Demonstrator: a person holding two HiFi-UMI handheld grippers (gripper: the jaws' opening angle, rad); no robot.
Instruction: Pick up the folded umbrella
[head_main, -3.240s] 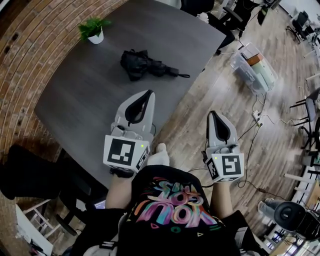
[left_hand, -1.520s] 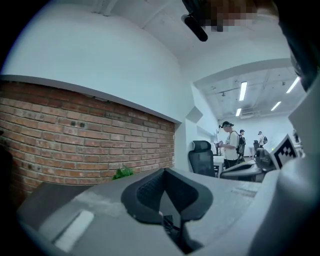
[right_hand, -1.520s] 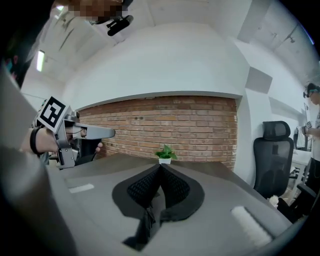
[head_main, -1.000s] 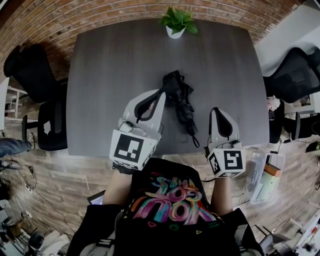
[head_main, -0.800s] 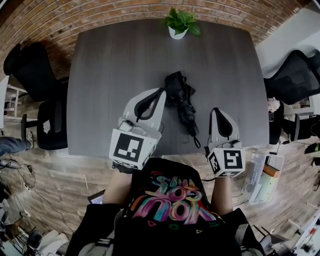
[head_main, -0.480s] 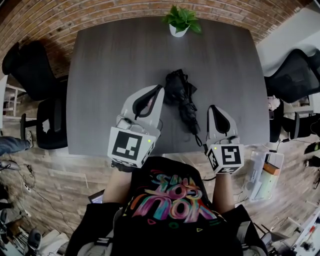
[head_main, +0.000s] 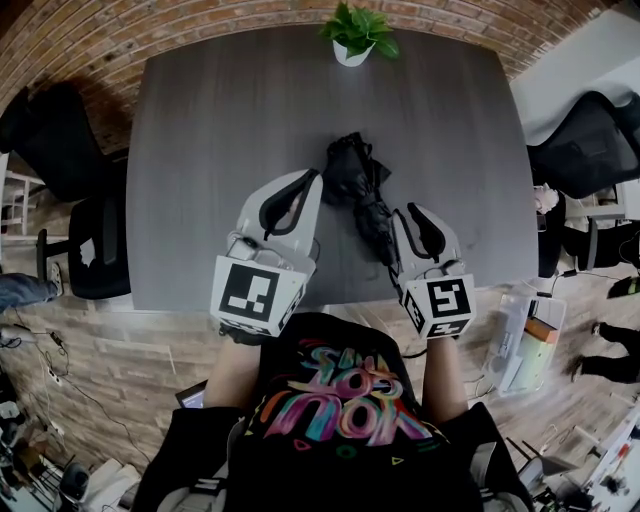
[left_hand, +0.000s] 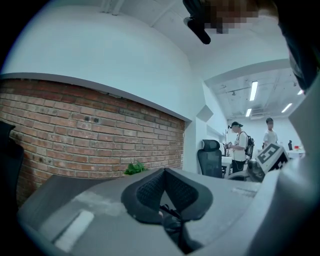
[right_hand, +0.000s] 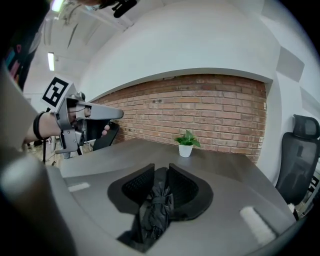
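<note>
The folded black umbrella (head_main: 355, 178) lies on the dark grey table (head_main: 220, 130), its handle end towards me. My right gripper (head_main: 402, 214) is at the umbrella's near right side, low over the table. In the right gripper view the umbrella (right_hand: 156, 206) shows in the narrow gap of the right gripper (right_hand: 161, 170). Its jaws have just been opening and stand slightly apart, not pressing the fabric. My left gripper (head_main: 313, 177) hovers left of the umbrella with its tips together and nothing held; it also shows in the left gripper view (left_hand: 165, 171).
A small potted plant (head_main: 352, 38) stands at the table's far edge, in front of a brick wall. Black office chairs stand to the right (head_main: 585, 150) and left (head_main: 60, 150) of the table. A clear plastic box (head_main: 525, 345) sits on the floor at my right.
My right gripper has moved forward, left and down to the umbrella's near end, and its jaws have parted. The left gripper has stayed almost where it was.
</note>
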